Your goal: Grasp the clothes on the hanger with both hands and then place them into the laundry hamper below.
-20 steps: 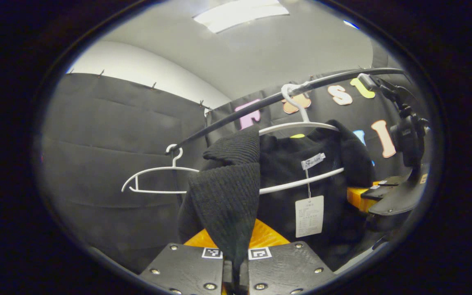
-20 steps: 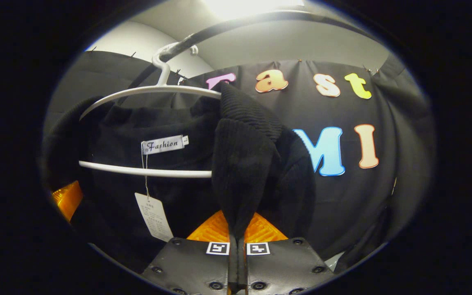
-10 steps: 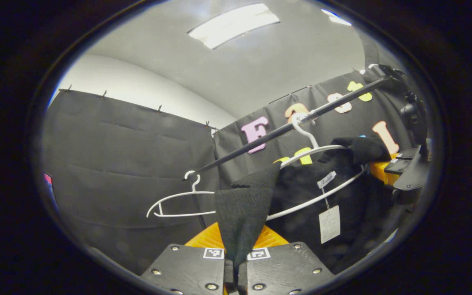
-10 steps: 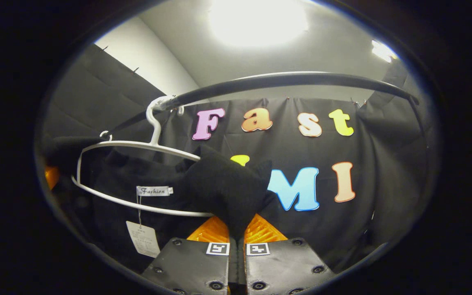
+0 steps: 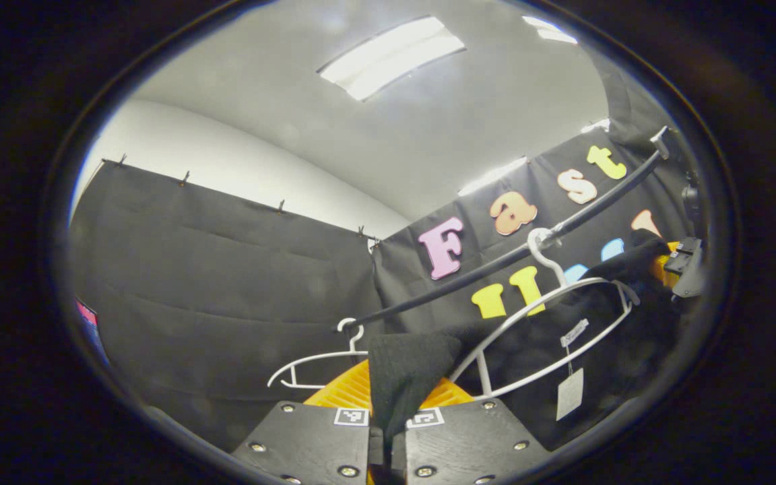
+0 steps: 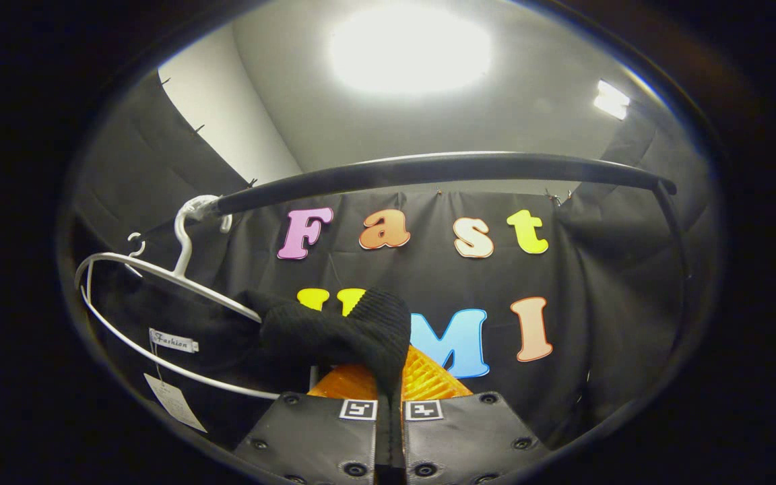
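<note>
spanning the upper middle of the right gripper view, a black rail [image 6: 442,168] carries a white hanger [image 6: 159,276] at left. the black sweater [image 6: 334,333] sits lower centre, pinched between the right gripper [image 6: 388,431]. in the left gripper view, the left gripper [image 5: 388,438] clamps another sweater fold at bottom centre. a paper tag [image 5: 568,394] dangles lower right.

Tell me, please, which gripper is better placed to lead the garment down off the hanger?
Neither clearly: left gripper and right gripper each pinch a shoulder of the black garment, already pulled off the white hanger. Lower both together.
</note>
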The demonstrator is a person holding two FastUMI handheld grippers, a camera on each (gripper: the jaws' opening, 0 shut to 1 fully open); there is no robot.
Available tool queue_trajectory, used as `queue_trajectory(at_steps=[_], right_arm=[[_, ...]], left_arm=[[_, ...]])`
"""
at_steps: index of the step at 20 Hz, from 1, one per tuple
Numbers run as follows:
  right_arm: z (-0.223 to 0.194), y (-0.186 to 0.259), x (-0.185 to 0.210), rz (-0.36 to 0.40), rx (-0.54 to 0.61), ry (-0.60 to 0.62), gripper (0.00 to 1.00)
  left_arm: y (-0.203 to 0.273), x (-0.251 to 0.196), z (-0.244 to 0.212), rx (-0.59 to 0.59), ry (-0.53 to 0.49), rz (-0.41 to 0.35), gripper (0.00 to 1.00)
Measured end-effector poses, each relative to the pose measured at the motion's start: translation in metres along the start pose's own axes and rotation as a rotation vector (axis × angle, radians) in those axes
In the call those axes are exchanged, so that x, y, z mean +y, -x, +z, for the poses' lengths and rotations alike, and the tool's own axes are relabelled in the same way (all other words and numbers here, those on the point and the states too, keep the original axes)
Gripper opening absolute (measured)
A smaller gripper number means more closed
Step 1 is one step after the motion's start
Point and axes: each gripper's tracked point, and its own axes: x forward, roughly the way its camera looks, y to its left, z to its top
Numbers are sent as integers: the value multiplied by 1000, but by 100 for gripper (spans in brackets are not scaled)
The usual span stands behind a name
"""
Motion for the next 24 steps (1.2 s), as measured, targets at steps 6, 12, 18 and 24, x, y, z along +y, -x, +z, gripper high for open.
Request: queue_trajectory(at_steps=[6,12,18,24], right_arm=[[-21,-33,-20,-43,25,-37,1],[-49,-57,-22,-55,79,-102,1],[-101,-76,-17,-31,220,-178,2],[-157,-65,-16,-32,370,-223,2]], left_arm=[[-32,4,2,-17,9,-2,5],[-64,6,-10,-22,10,-23,5],[-84,-8,-50,48,62,-92,5],[-79,-30,-88,100,69,-149,4]])
